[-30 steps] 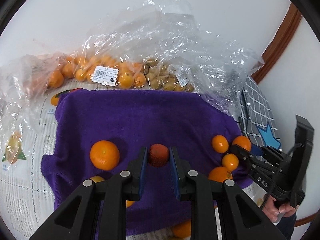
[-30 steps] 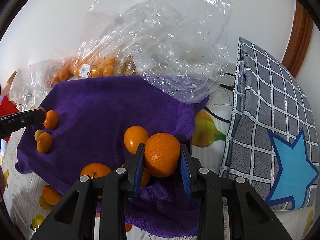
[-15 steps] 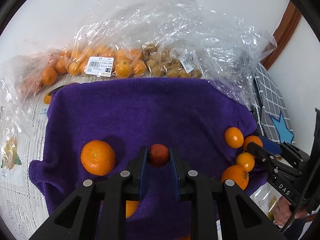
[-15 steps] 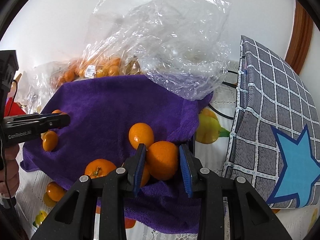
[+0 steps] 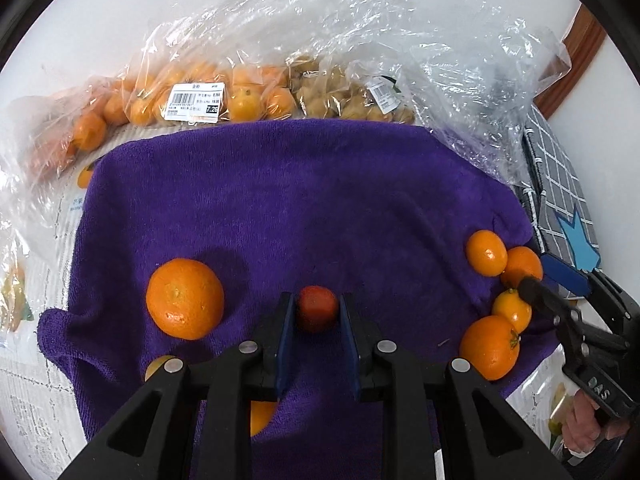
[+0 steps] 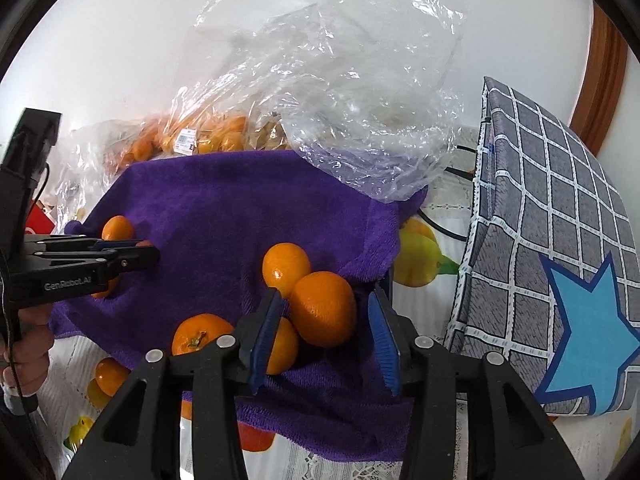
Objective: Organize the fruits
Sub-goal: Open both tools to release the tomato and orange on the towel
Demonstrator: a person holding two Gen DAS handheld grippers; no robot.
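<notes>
An orange [image 5: 262, 416] is lying half hidden behind the left hand-held gripper [image 5: 316, 316], and another fruit [image 5: 158, 364] is peeking out beside it. The price label [image 5: 195, 103] is showing print too small to read. The checked cushion [image 5: 560, 184] is running off the picture's right edge.

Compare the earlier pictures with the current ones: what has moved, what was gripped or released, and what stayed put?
The right hand-held gripper has lowered its mandarin onto the purple towel beside the other oranges; its jaws are opening and the pads now stand clear of it. The left hand-held gripper has come down to the towel with the small red fruit, jaws just opening. The large orange and the bagged fruit stayed put.
</notes>
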